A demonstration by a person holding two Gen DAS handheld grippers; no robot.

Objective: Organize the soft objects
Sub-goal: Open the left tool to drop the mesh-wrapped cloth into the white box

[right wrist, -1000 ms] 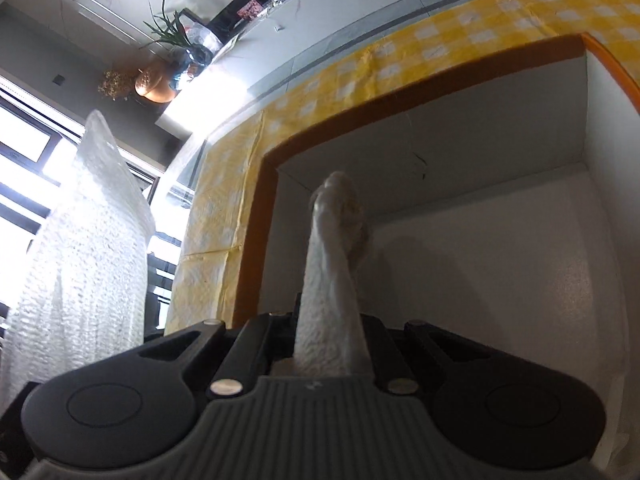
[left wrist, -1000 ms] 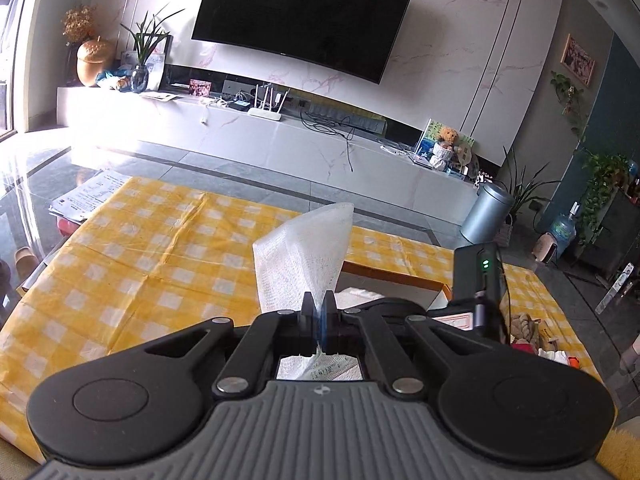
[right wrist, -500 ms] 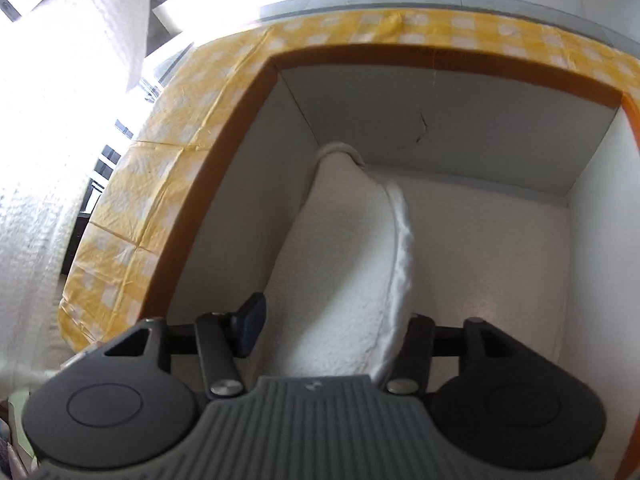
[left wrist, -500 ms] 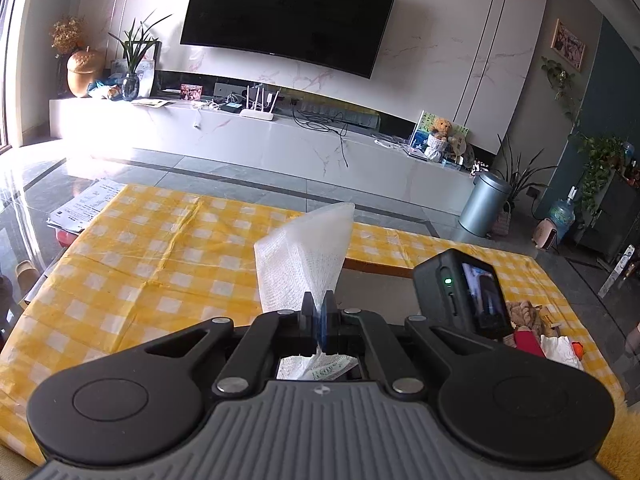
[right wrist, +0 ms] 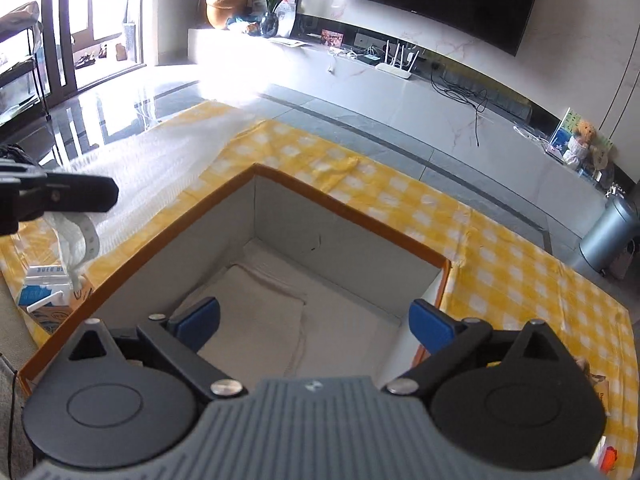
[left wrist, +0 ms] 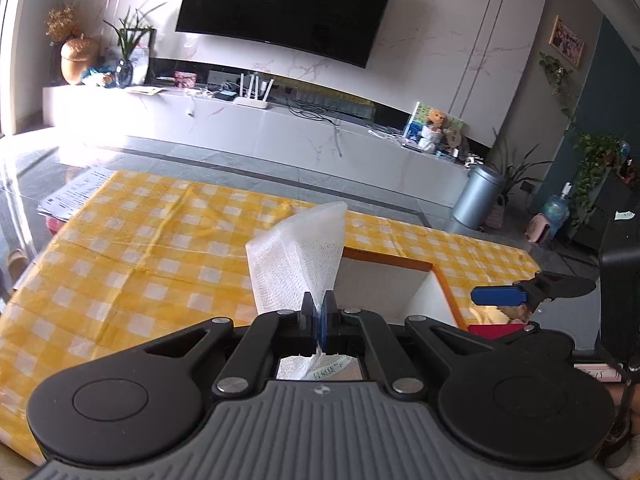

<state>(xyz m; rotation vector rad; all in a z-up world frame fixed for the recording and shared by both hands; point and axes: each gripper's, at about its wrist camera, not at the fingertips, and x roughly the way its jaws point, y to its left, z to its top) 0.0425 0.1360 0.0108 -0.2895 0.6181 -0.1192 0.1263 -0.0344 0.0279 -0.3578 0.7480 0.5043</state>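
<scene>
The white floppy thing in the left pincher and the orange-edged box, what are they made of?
The white sheet pinched in the left gripper looks like thin embossed tissue or non-woven cloth: light shines through it and it shows a fine dimpled grid. The orange-rimmed box looks like matte cardboard: flat grey-white walls, thin straight edges, a small scuff.

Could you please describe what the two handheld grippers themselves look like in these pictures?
Both look alike: the left gripper and right gripper each have a grey ribbed body with a small round emblem, black linkage arms on silver pivot screws, two large black round discs, and fingers tipped with blue pads. No sleeves or cables on them are clearly visible.
</scene>
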